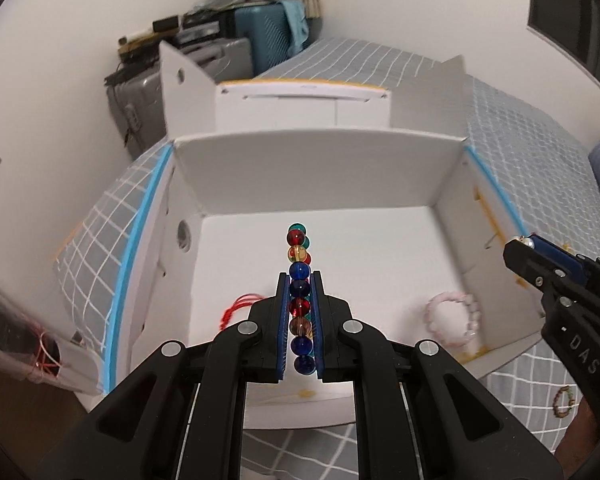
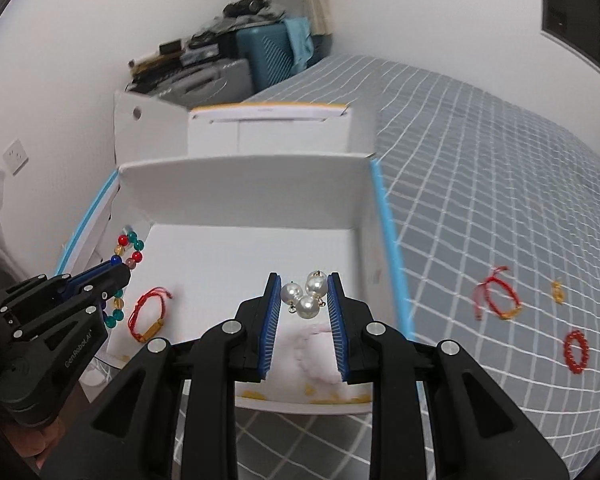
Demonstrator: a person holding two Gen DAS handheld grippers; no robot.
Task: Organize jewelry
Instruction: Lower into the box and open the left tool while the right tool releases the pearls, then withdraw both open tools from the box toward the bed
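Observation:
A white open box (image 1: 320, 172) (image 2: 240, 184) lies on the bed. My left gripper (image 1: 299, 276) is shut on a multicoloured bead bracelet (image 1: 299, 292) and holds it above the box floor; it shows in the right wrist view (image 2: 128, 248) too. My right gripper (image 2: 304, 280) is shut on a cluster of pearls (image 2: 306, 296) above the box's right side, over a pink bead bracelet (image 1: 454, 318). A red string bracelet (image 2: 146, 314) lies inside the box at the left.
On the grey checked bedspread (image 2: 480, 200) right of the box lie a red string bracelet (image 2: 496, 294), a small gold piece (image 2: 556, 292) and a red bead ring (image 2: 576, 350). A small bead bracelet (image 1: 562, 402) lies near my right gripper. Suitcases (image 1: 260, 36) stand behind.

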